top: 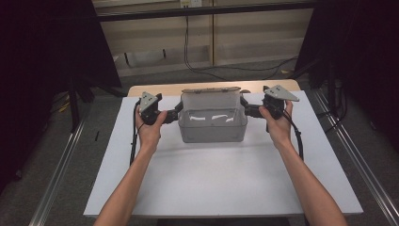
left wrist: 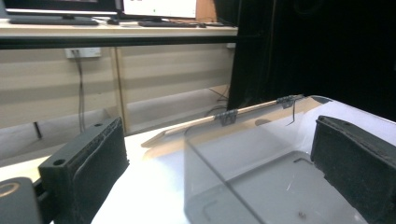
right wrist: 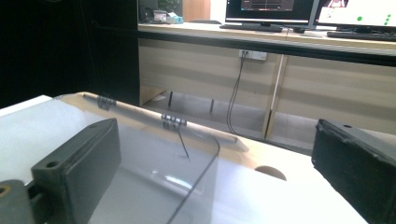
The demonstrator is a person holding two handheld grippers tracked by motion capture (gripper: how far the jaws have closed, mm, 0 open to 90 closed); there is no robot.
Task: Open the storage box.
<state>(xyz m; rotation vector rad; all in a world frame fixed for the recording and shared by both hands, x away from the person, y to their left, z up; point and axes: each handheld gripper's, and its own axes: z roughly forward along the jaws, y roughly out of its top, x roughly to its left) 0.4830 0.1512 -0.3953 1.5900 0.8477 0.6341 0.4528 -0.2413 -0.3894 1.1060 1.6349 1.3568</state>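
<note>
Two grippers, left [top: 173,114] and right [top: 249,111], flank my clear box [top: 212,123] on the worktop [top: 211,179], jaws spread astride its short end walls, unclamped.

Clear plastic box [top: 212,123]: rectangular, upright, open, empty. Located upper centre of the high view. Hinged lid [top: 210,98] raised at the rear edge; two dark hinges [left wrist: 226,116] join it.

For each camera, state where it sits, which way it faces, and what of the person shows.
High view: above the person's side, facing forward and down on the white table; forearms, left gripper, right gripper.
Left gripper view: on that gripper, facing the clear box; own jaws.
Right gripper view: likewise; own jaws.
Shared: clear box, hinged lid.
</note>
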